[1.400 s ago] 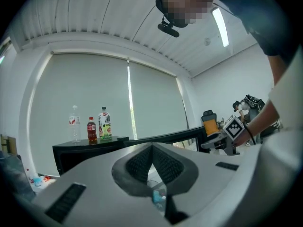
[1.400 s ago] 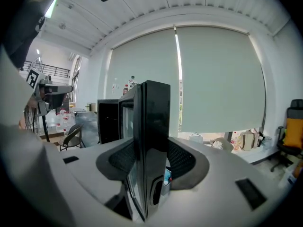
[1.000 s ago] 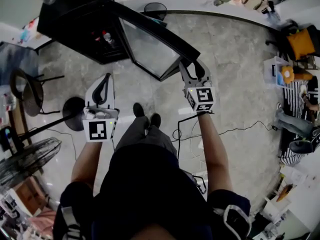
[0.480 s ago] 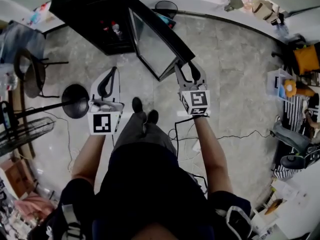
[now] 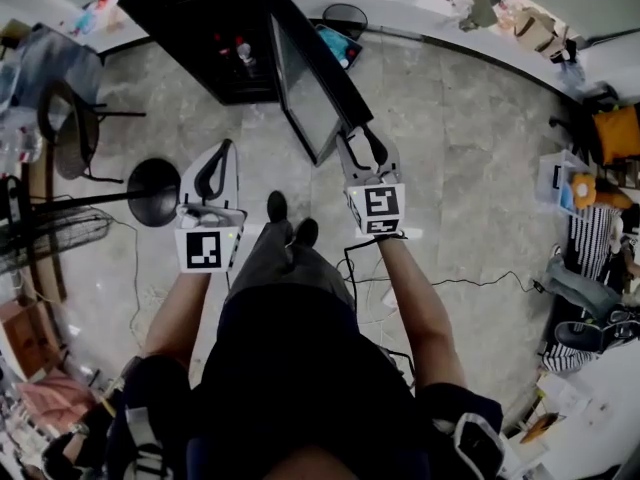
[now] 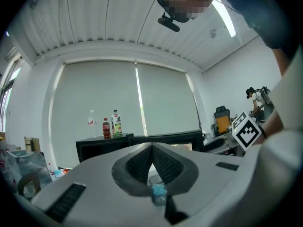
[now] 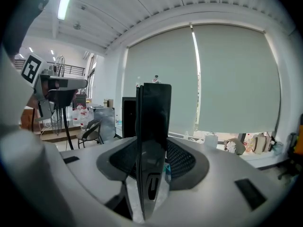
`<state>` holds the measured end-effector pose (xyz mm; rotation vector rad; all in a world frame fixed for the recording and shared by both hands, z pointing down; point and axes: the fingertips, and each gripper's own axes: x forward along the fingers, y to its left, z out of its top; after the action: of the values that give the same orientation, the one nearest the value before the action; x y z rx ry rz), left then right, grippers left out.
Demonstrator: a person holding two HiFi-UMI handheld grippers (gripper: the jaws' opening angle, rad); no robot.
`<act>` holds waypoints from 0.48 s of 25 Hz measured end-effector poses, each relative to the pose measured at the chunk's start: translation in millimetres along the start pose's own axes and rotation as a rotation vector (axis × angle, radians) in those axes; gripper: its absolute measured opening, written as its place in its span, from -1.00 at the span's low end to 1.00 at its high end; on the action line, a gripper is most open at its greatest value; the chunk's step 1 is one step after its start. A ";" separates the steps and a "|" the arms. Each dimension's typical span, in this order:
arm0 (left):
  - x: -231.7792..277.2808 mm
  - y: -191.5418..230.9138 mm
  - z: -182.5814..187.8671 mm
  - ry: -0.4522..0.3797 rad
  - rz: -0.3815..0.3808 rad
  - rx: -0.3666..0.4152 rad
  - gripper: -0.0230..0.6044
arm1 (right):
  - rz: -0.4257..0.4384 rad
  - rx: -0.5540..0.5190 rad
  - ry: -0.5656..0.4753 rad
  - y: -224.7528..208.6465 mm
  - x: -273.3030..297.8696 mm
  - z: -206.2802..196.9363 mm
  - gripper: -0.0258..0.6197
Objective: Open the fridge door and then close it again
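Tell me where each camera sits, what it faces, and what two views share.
Head view: on the person's head, looking steeply down at floor, fridge, open door; shows arms, legs, left gripper, right gripper.
Left gripper view: on that gripper, looking level past shut jaws at the fridge and bottles; shows an arm.
Right gripper view: on that gripper, looking along jaws clamped on the door's edge; shows an arm.
Shared: both gripper views show the fridge and the other gripper's marker cube.
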<state>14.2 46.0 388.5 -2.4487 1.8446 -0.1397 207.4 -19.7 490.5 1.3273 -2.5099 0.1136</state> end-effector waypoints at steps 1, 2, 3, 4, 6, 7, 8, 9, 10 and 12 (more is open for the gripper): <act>-3.3 0.8 0.5 0.005 0.006 -0.001 -0.85 | -0.002 0.004 0.002 3.0 -0.2 0.2 -0.29; -6.6 2.0 0.7 0.011 0.012 -0.003 -0.85 | -0.004 0.007 0.003 6.1 -0.1 0.5 -0.29; -9.9 3.8 1.3 0.014 0.018 -0.004 -0.85 | -0.003 0.010 0.003 9.5 0.2 1.2 -0.29; -13.4 5.9 2.3 0.014 0.023 -0.001 -0.85 | 0.000 0.012 0.003 13.6 0.3 2.1 -0.29; -20.1 10.0 3.7 0.016 0.030 0.008 -0.85 | 0.009 0.011 0.002 22.8 0.2 3.8 -0.29; -23.1 11.9 3.4 0.021 0.034 0.008 -0.85 | 0.013 0.008 0.003 27.7 0.3 4.2 -0.29; -26.0 13.7 2.7 0.027 0.039 0.006 -0.85 | 0.015 0.004 0.007 32.8 0.7 4.5 -0.29; -28.9 15.0 1.9 0.031 0.043 0.005 -0.85 | 0.014 -0.001 0.013 38.0 1.0 4.4 -0.29; -31.9 15.6 1.1 0.033 0.044 0.010 -0.85 | 0.010 -0.003 0.020 42.8 1.0 4.1 -0.29; -37.5 16.6 0.3 0.030 0.041 0.027 -0.85 | -0.004 0.004 0.026 51.1 0.6 2.7 -0.29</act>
<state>-11.9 77.4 385.3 -2.4017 1.8911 -0.1984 164.7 8.4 491.7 1.3240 -2.4870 0.1339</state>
